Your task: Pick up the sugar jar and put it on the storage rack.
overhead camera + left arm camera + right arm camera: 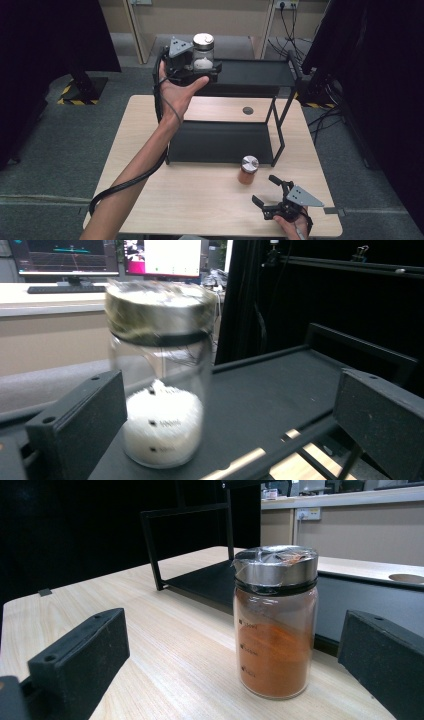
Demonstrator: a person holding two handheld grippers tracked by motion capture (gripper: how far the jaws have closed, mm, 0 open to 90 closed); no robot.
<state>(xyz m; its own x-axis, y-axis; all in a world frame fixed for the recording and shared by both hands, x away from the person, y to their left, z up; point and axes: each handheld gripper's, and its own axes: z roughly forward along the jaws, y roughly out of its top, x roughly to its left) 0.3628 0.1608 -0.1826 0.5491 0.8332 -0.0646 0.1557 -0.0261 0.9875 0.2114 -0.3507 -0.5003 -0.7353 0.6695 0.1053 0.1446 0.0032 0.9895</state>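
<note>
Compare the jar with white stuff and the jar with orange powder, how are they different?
The white-filled jar sits on the black rack's top shelf; the orange-powder jar stands on the wooden table. The white jar is less than half full, the orange one fuller. The white jar is between the left hand-held gripper's open jaws; the orange one stands ahead of the right hand-held gripper. Both are upright with silver lids.

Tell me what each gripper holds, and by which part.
Nothing is held. The left gripper stands open around the white-powder glass jar on the black shelf; right gripper open, empty.
</note>
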